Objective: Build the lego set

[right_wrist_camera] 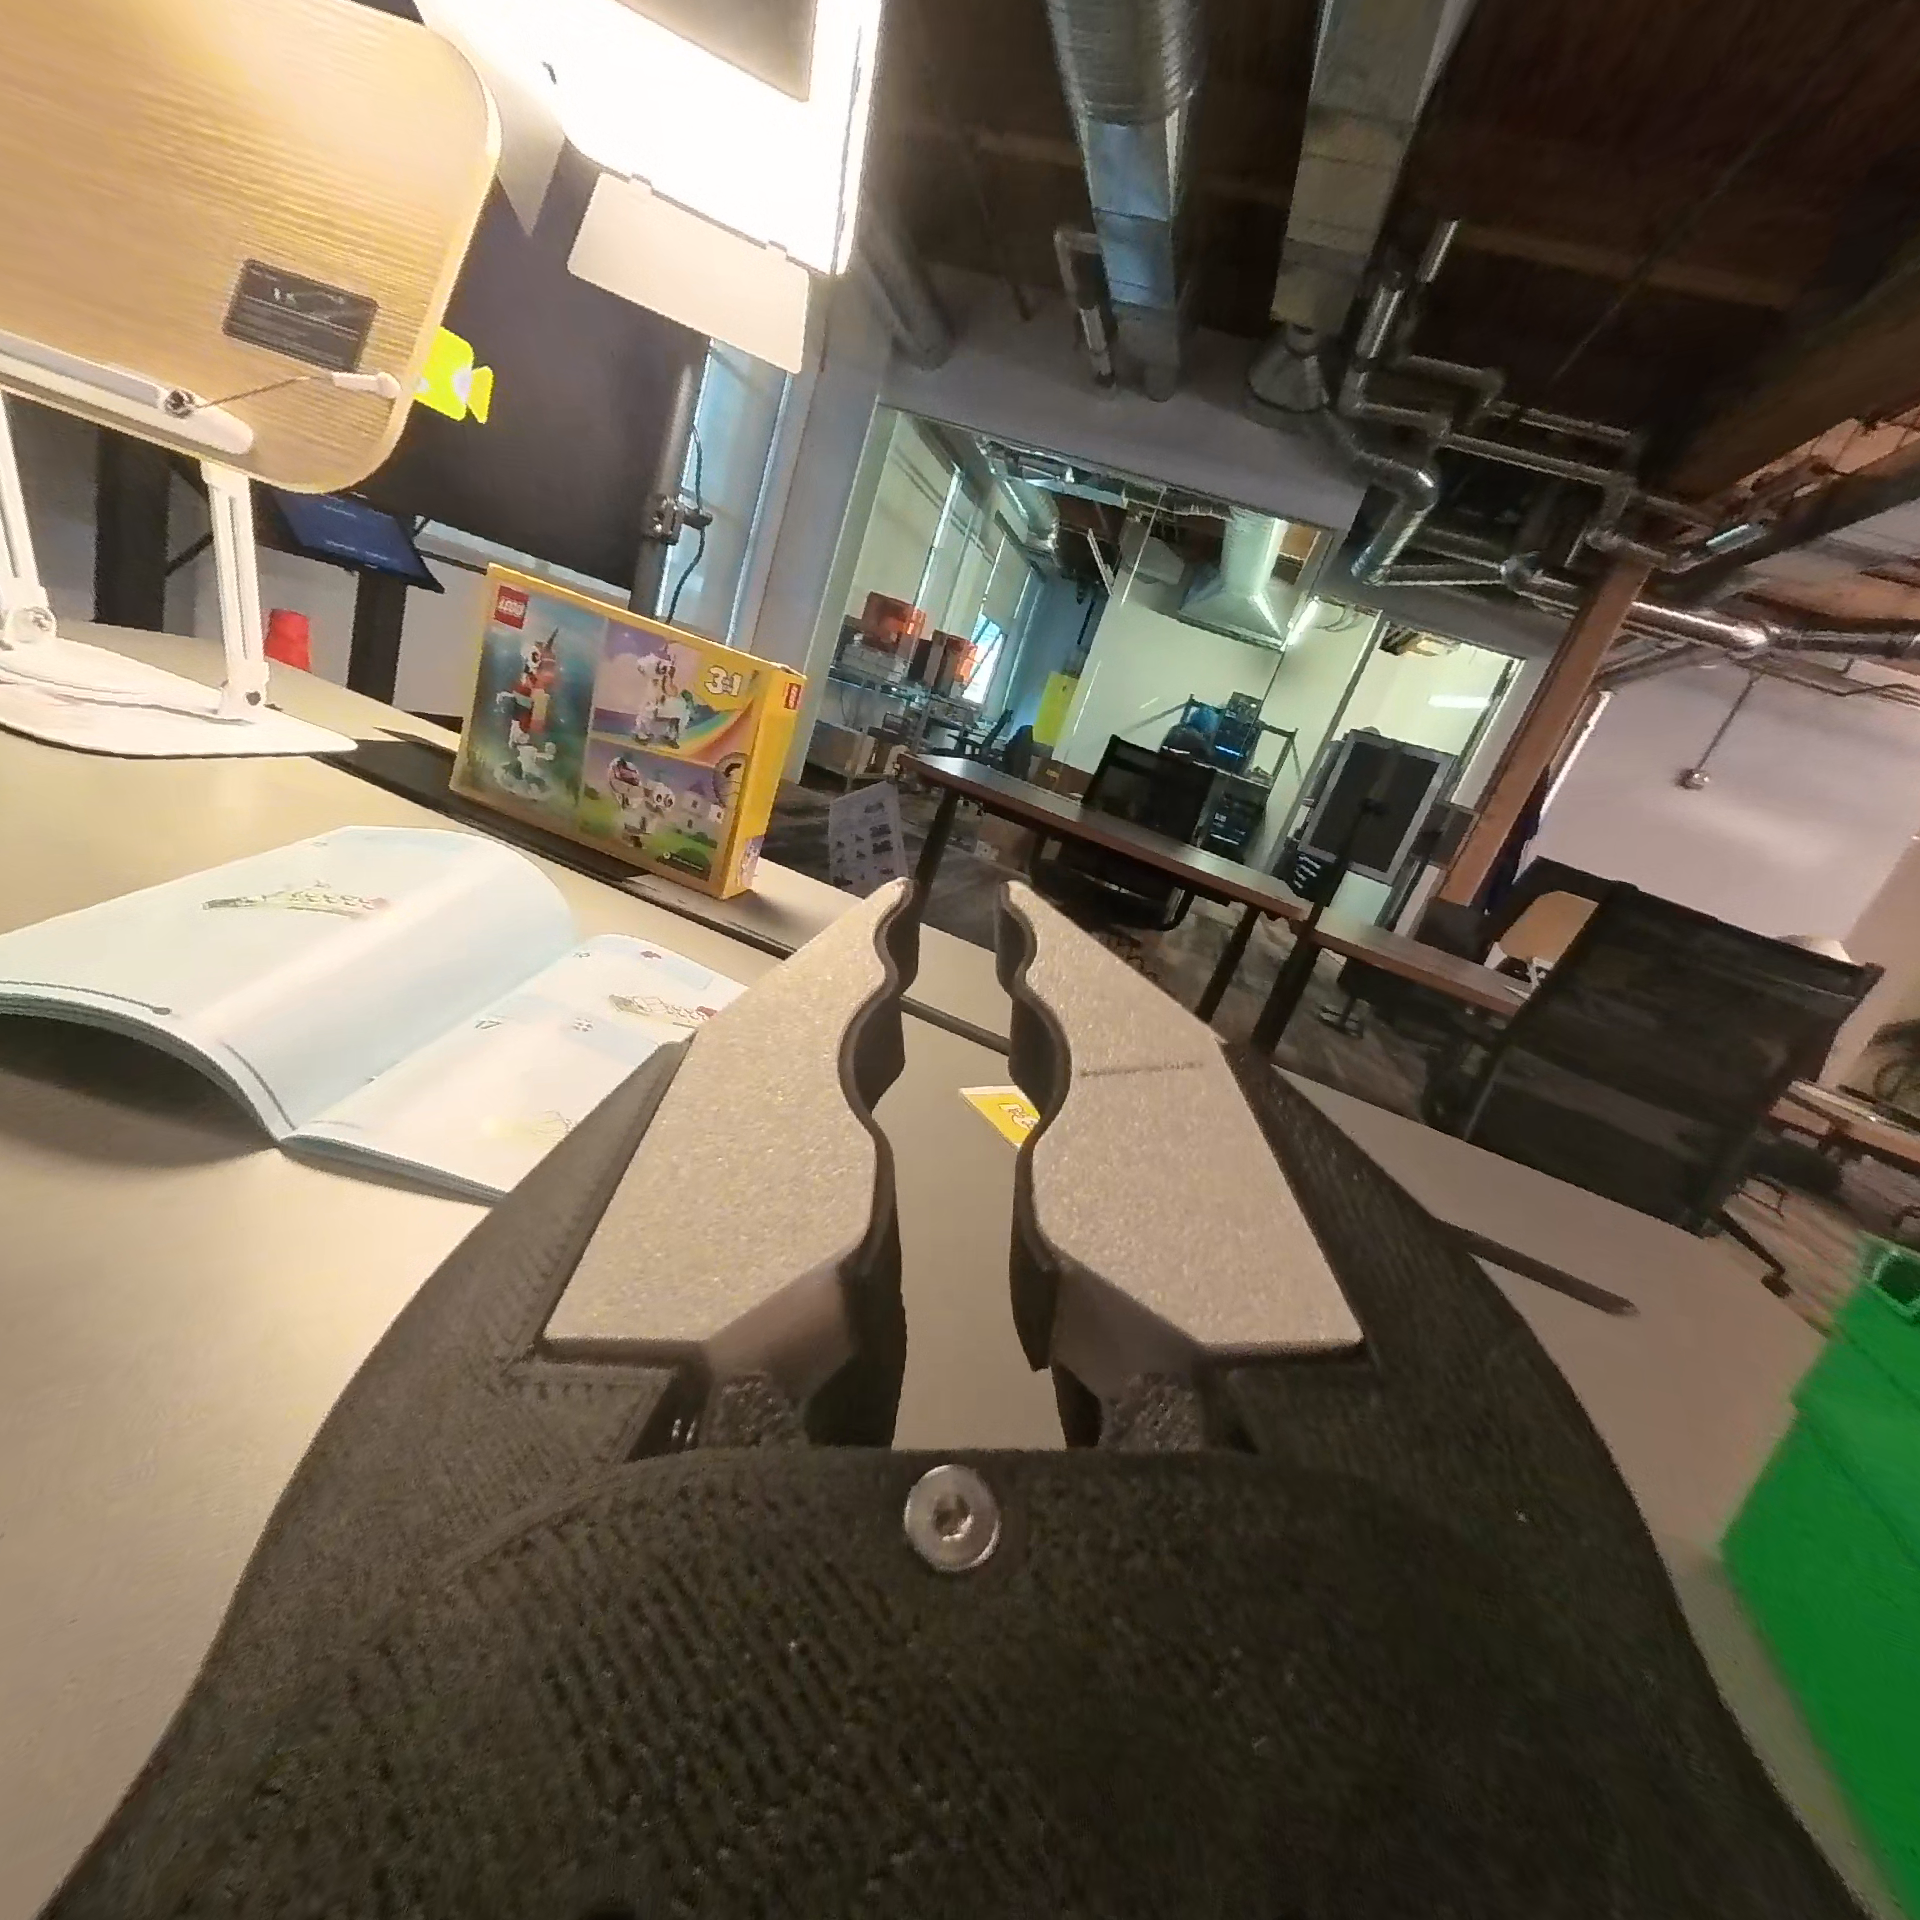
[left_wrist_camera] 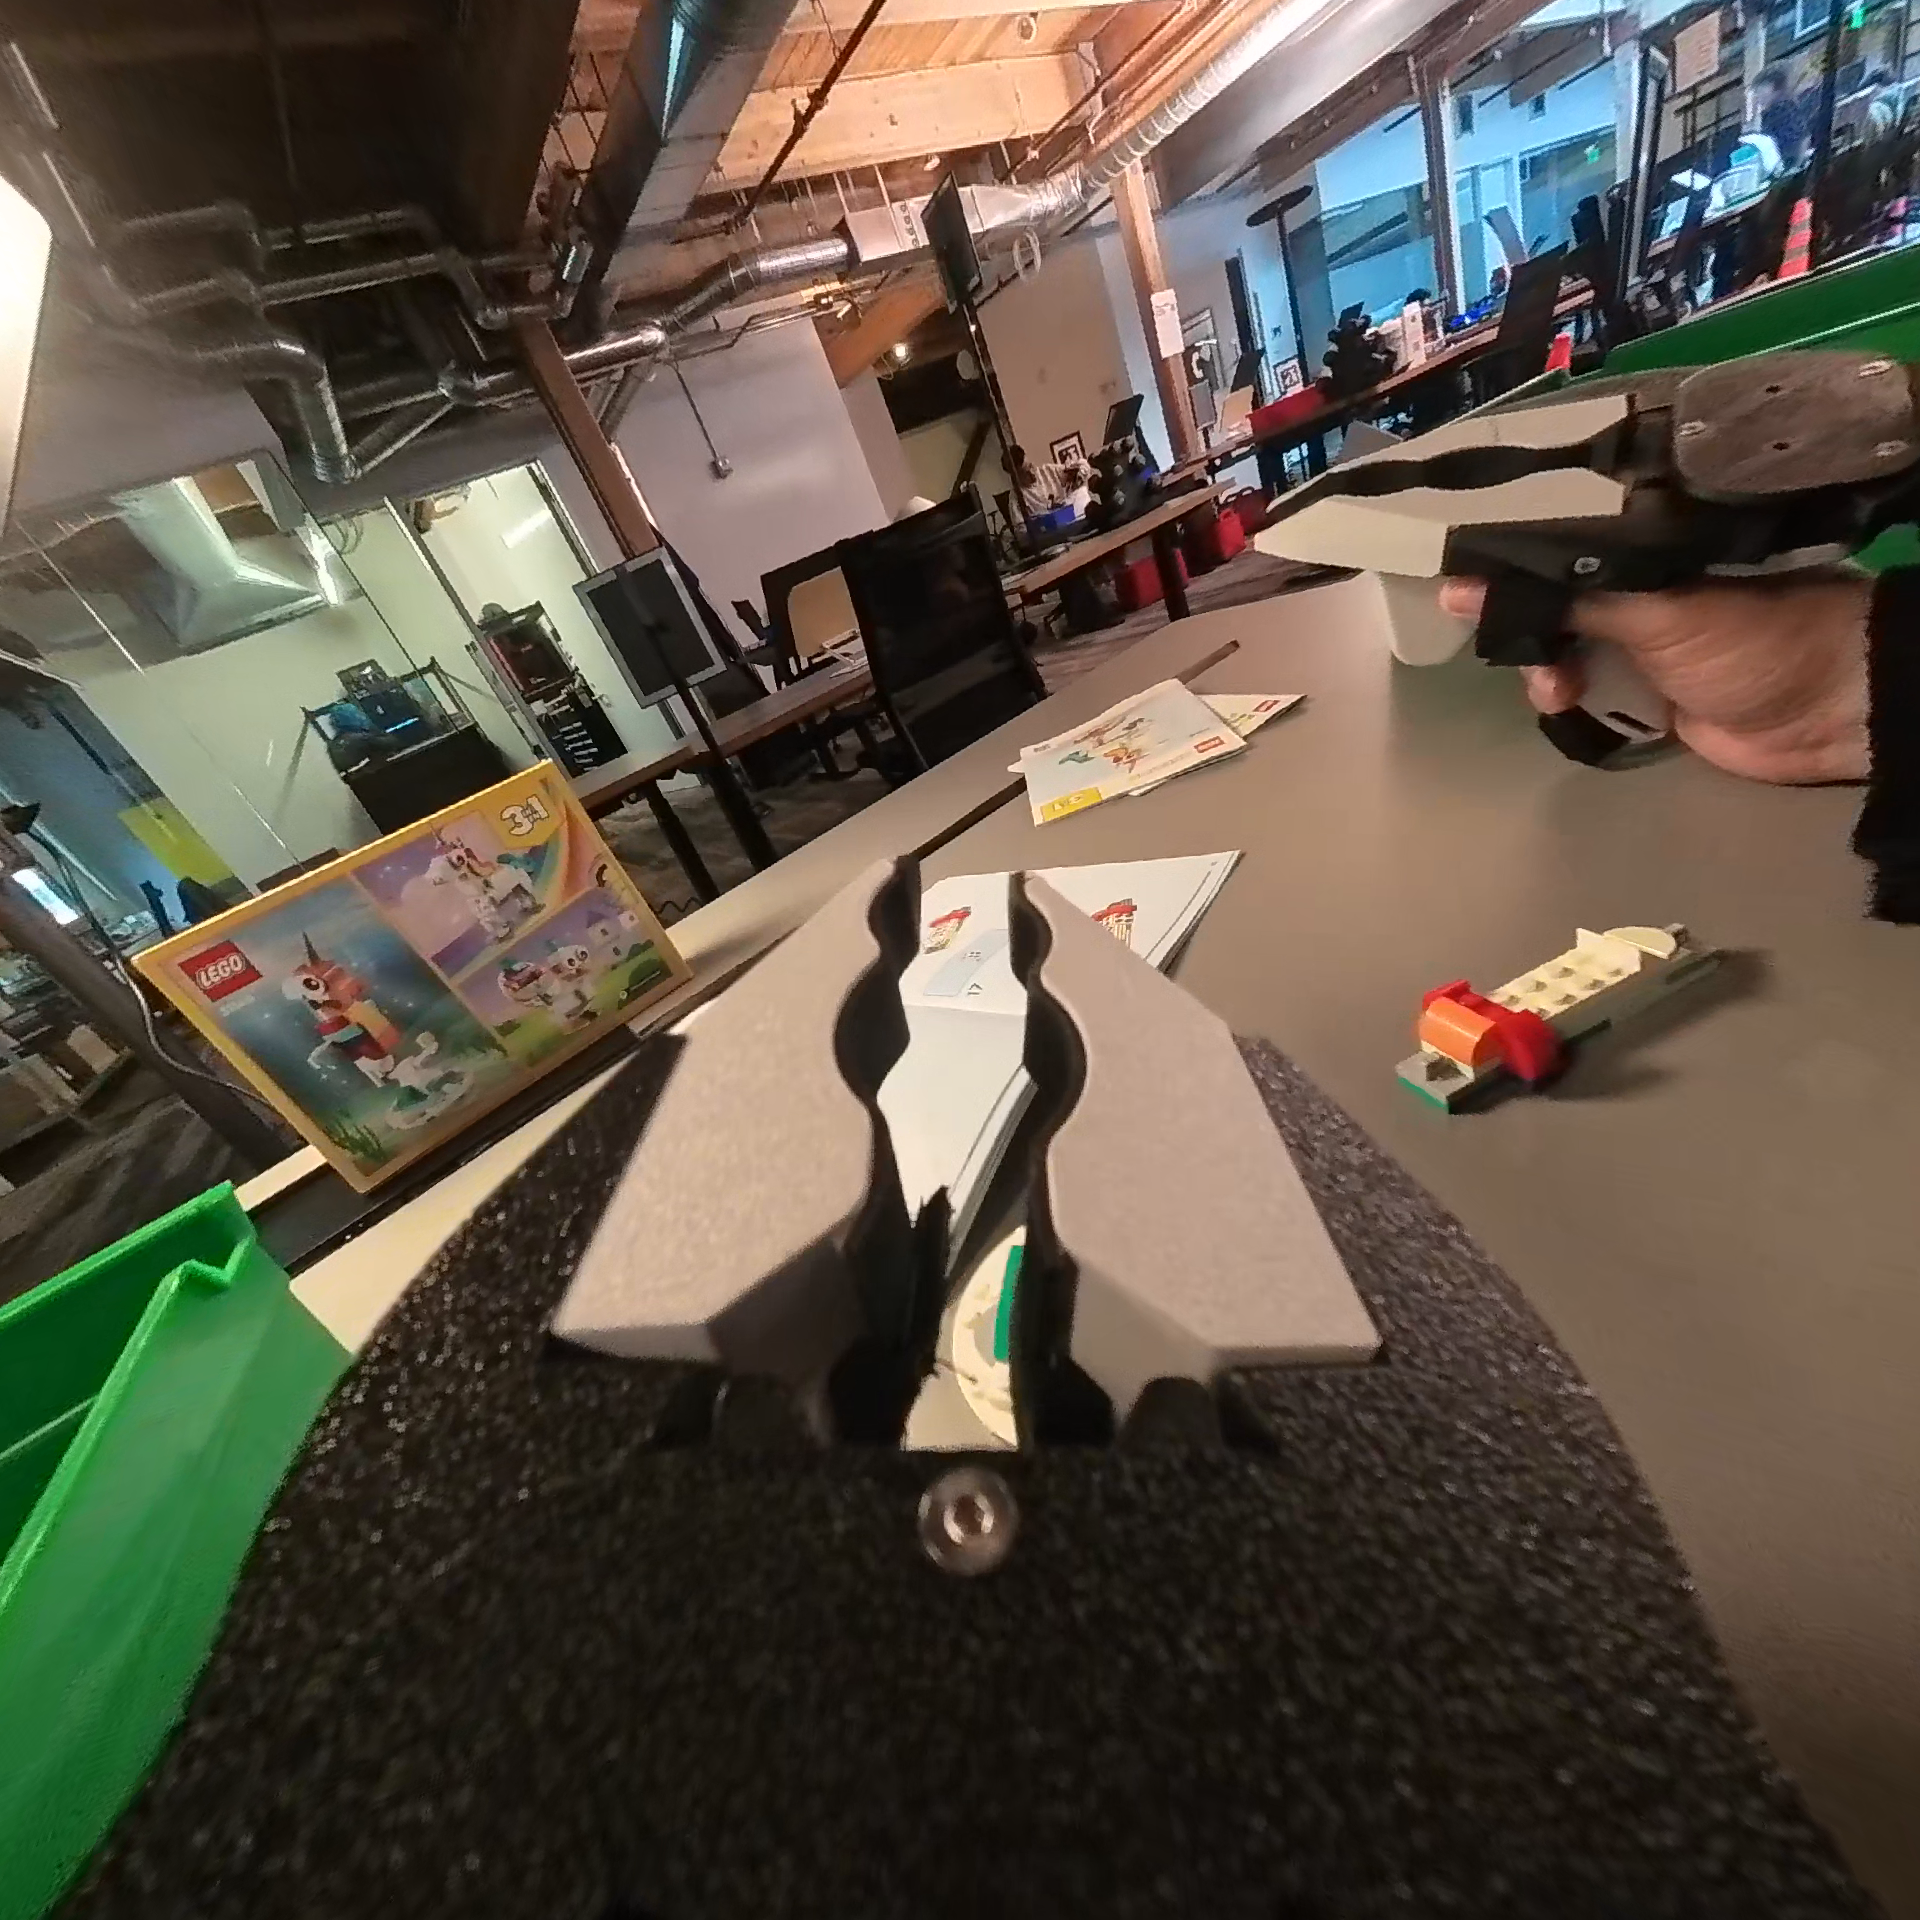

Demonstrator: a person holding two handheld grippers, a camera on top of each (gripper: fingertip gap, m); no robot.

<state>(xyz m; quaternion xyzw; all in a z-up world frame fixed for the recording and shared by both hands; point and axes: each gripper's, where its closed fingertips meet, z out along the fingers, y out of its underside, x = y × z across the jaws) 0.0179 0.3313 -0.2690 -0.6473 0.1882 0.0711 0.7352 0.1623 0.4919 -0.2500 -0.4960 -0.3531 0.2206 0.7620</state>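
Note:
A partly built Lego piece point(left_wrist_camera: 1538, 1013), a grey strip with white plates and an orange and red end, lies on the grey table point(left_wrist_camera: 1455, 1299) to the right of my left gripper point(left_wrist_camera: 966, 883). The left gripper's jaws stand a little apart and hold nothing; the open instruction booklet point(left_wrist_camera: 1122, 914) lies just beyond them. My right gripper point(right_wrist_camera: 956, 904) is also slightly open and empty above the table. It shows in the left wrist view point(left_wrist_camera: 1270, 523), held in a hand above the table, beyond the Lego piece. The open booklet point(right_wrist_camera: 312, 966) lies to its left.
The yellow Lego box point(left_wrist_camera: 416, 977) point(right_wrist_camera: 623, 758) stands at the table's far edge. Folded leaflets point(left_wrist_camera: 1143, 748) lie farther back. A green bin point(left_wrist_camera: 125, 1507) point(right_wrist_camera: 1849, 1455) is close by. A desk lamp point(right_wrist_camera: 208, 260) stands at the far left. There is about 20 cm between the tips of the two grippers.

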